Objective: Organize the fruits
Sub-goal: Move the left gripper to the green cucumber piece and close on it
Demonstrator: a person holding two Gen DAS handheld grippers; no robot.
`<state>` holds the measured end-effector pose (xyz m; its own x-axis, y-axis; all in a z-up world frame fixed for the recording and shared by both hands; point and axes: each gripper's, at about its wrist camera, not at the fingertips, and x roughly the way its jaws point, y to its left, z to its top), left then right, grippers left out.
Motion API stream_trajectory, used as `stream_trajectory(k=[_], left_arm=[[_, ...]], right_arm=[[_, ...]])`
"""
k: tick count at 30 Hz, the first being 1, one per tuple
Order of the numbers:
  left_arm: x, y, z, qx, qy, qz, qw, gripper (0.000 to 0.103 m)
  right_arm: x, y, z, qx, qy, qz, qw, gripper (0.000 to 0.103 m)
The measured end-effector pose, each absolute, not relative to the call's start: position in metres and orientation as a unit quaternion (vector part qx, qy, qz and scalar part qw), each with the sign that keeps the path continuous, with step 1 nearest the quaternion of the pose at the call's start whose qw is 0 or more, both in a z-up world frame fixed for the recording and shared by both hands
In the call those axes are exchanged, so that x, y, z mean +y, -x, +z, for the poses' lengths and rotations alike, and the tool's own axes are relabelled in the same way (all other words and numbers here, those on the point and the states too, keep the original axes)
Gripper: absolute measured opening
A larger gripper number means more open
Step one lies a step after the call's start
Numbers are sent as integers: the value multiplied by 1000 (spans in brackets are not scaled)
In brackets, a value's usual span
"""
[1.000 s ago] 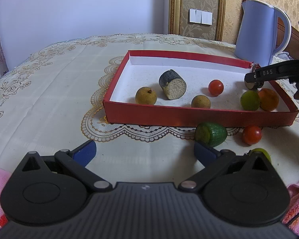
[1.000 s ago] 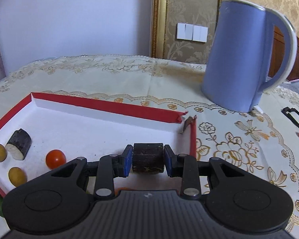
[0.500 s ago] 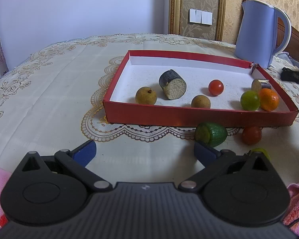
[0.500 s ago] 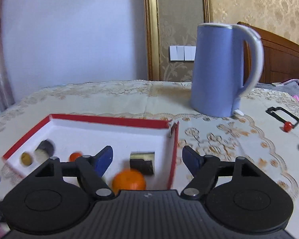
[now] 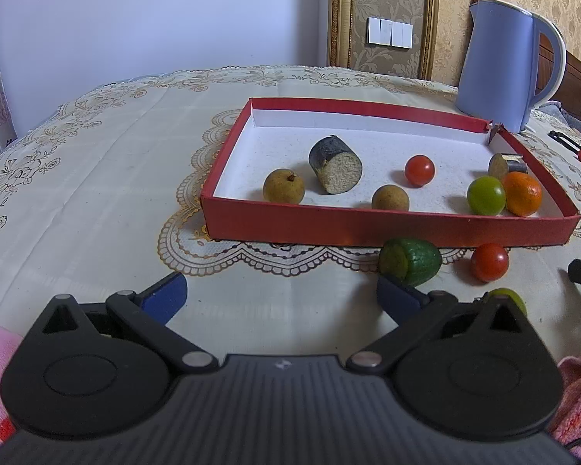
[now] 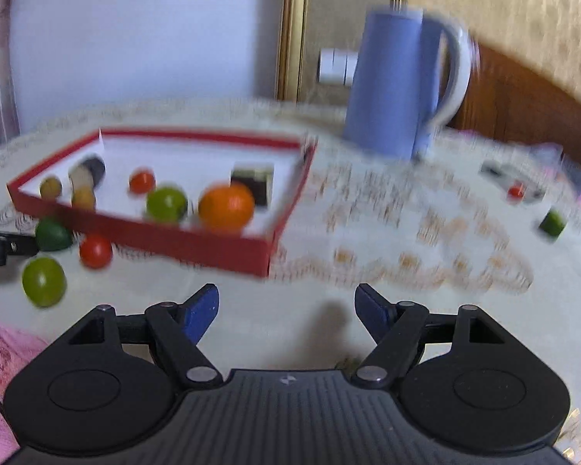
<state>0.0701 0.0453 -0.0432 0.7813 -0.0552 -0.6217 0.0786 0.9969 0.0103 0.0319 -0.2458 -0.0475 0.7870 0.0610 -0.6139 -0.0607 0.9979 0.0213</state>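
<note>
A red box (image 5: 387, 224) (image 6: 228, 250) holds two brown fruits (image 5: 283, 186), a dark cut piece (image 5: 335, 168), a red tomato (image 5: 419, 169), a green fruit (image 5: 486, 195), an orange (image 5: 523, 193) (image 6: 226, 205) and a small dark piece (image 5: 507, 164) (image 6: 253, 184). In front of the box lie a green cut fruit (image 5: 410, 261), a red tomato (image 5: 490, 261) (image 6: 95, 250) and a yellow-green fruit (image 5: 509, 299) (image 6: 43, 281). My left gripper (image 5: 281, 294) is open and empty, near the green cut fruit. My right gripper (image 6: 286, 310) is open and empty, right of the box's near corner.
A blue kettle (image 5: 503, 62) (image 6: 403, 85) stands behind the box's right corner. A small green piece (image 6: 553, 223) and a dark clip with a red ball (image 6: 515, 190) lie far right. Pink cloth (image 5: 577, 395) lies at the near edge. The right wrist view is blurred.
My right gripper opened, left the small dark piece in the box's right corner, and pulled back and right. The left gripper has not moved.
</note>
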Motion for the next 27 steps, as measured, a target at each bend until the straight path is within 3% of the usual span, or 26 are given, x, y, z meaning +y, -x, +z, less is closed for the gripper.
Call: stream_trajectory(k=[6, 8, 9, 19, 27], left_arm=[[45, -70, -43, 329, -18, -35, 944, 103], [45, -70, -43, 329, -18, -35, 944, 103], [45, -70, -43, 329, -18, -35, 944, 103], [49, -54, -34, 305, -1, -52, 951, 103], [11, -42, -18, 275, -47, -82, 957, 103]], right_arm=[[-251, -32, -53, 333, -27, 37, 942, 84], [-249, -32, -53, 337, -17, 38, 941, 92], [-248, -34, -55, 343, -15, 35, 939, 103], [-250, -33, -55, 346, -18, 33, 937, 103], [-250, -33, -55, 346, -18, 33, 937, 103]])
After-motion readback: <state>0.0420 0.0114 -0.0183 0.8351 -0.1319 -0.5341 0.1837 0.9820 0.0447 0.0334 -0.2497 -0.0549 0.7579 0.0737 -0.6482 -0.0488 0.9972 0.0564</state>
